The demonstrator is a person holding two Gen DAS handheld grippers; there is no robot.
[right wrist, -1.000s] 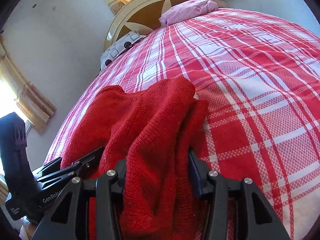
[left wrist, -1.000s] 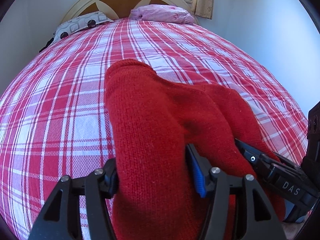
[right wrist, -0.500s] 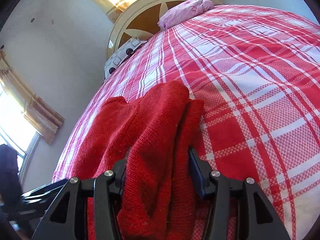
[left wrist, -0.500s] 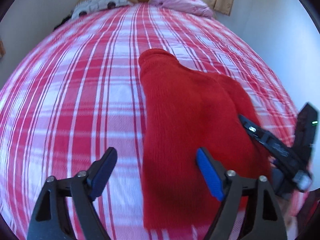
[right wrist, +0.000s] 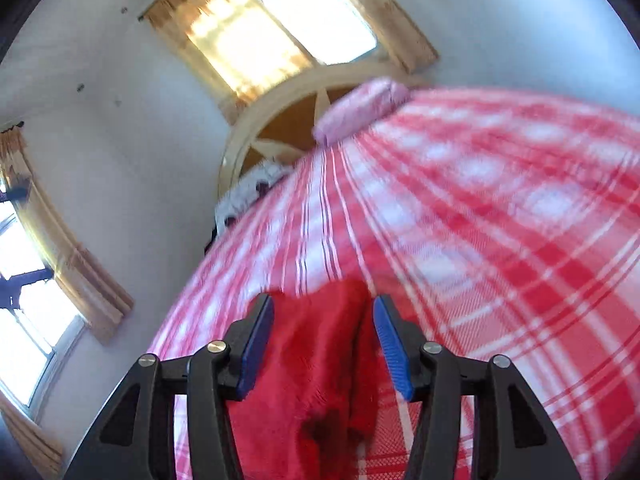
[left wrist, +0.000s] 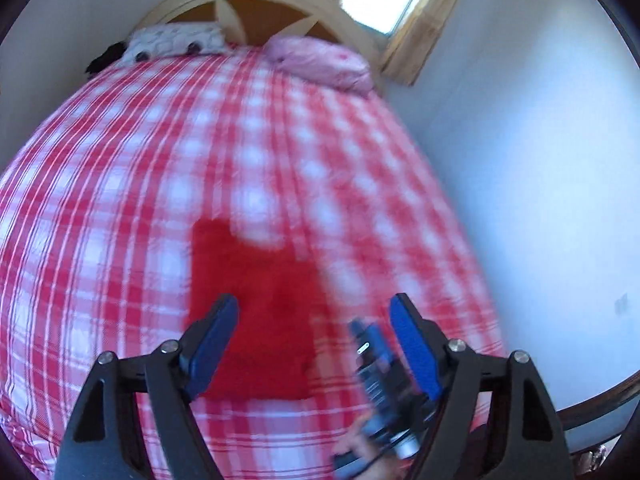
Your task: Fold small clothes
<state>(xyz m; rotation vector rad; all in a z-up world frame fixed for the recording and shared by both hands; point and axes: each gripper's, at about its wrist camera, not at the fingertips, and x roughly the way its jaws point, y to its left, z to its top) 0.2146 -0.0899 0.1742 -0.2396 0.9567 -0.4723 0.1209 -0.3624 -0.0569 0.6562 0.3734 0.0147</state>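
Right wrist: pink pillow (right wrist: 362,110) against headboard (right wrist: 256,128).

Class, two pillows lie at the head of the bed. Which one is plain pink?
The pink pillow, nearer the window-side wall; the other pillow is white with dark spots.

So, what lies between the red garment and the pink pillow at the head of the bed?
Only bare checked bedspread. The left wrist view shows it: nothing else lies on the stretch from the red garment up to the pink pillow, though the picture is blurred.
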